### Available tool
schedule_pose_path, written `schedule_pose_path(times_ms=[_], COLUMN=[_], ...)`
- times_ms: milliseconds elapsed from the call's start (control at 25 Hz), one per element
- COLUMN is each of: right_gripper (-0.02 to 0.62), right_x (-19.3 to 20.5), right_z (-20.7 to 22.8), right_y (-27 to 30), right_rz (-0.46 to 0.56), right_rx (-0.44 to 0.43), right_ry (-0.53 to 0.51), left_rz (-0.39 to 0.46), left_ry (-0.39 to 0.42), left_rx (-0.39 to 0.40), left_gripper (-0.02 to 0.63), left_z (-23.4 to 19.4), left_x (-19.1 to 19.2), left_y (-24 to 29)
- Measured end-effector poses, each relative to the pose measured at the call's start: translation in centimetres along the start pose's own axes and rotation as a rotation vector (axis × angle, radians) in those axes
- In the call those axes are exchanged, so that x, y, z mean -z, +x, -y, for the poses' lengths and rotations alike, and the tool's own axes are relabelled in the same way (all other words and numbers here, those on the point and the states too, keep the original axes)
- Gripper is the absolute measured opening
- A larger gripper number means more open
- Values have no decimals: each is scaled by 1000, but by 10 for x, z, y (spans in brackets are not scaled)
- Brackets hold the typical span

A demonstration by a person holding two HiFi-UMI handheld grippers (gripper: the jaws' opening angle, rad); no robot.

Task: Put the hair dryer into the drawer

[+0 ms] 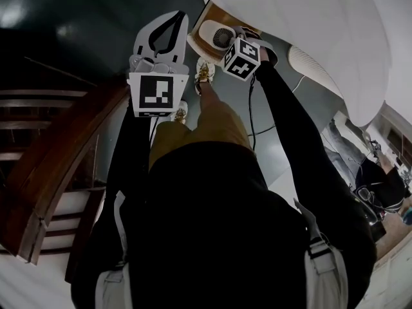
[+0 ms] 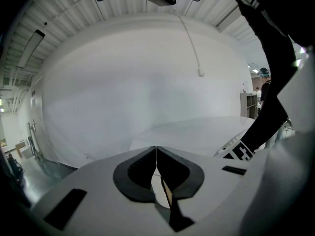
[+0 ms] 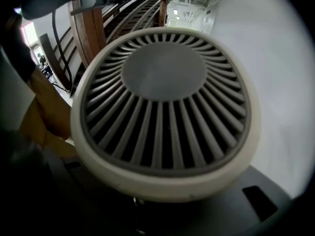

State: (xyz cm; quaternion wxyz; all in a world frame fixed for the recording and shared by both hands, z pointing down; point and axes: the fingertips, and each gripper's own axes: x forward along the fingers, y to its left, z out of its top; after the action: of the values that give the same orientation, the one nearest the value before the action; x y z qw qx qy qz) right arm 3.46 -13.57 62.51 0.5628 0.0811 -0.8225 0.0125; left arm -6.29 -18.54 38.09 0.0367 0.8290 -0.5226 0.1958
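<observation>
The hair dryer [image 1: 219, 36] is cream-white with a round grey grille, and it hangs over a brown wooden drawer [image 1: 203, 13] beside the white table. My right gripper [image 1: 239, 42], below its marker cube, points steeply down and is shut on the dryer. In the right gripper view the dryer's grille [image 3: 165, 102] fills the picture and hides the jaw tips. My left gripper [image 1: 175, 19] is held up to the left of the drawer, apart from it. Its jaws meet at the tips [image 2: 156, 149] with nothing between them.
A big white round table top [image 1: 309, 24] curves over the drawer at the upper right. A black cord [image 1: 252, 108] hangs beside my right arm. A white ribbed object [image 1: 313, 68] lies to the right. A wooden stair rail [image 1: 58, 147] runs at the left. My shoes [image 1: 205, 71] stand just before the drawer.
</observation>
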Motion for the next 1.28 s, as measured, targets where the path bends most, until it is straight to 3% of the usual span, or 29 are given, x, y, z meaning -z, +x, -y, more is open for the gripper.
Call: schedule_pose_path(times_ms=[440,720,960,1280], right_gripper=[204,204,204,204], right_x=[19,23,36,48], right_z=[-2,-5,-4,-1], right_y=[38,61,78,93], right_rz=[-62,-87,-126,-156], right_rx=[6,15,30,20], right_ry=[-269,-359,-496,-542], left_rz=[-77,-110,-128,-178], left_ry=[-15,-30,-56,-68], left_rx=[-42,-60,-72,-94], left_gripper=[17,17,17,17], left_z=[-13,-19,-20,-18], left_x=[30,48,62,75], left_y=[-14,-24,-29,-38])
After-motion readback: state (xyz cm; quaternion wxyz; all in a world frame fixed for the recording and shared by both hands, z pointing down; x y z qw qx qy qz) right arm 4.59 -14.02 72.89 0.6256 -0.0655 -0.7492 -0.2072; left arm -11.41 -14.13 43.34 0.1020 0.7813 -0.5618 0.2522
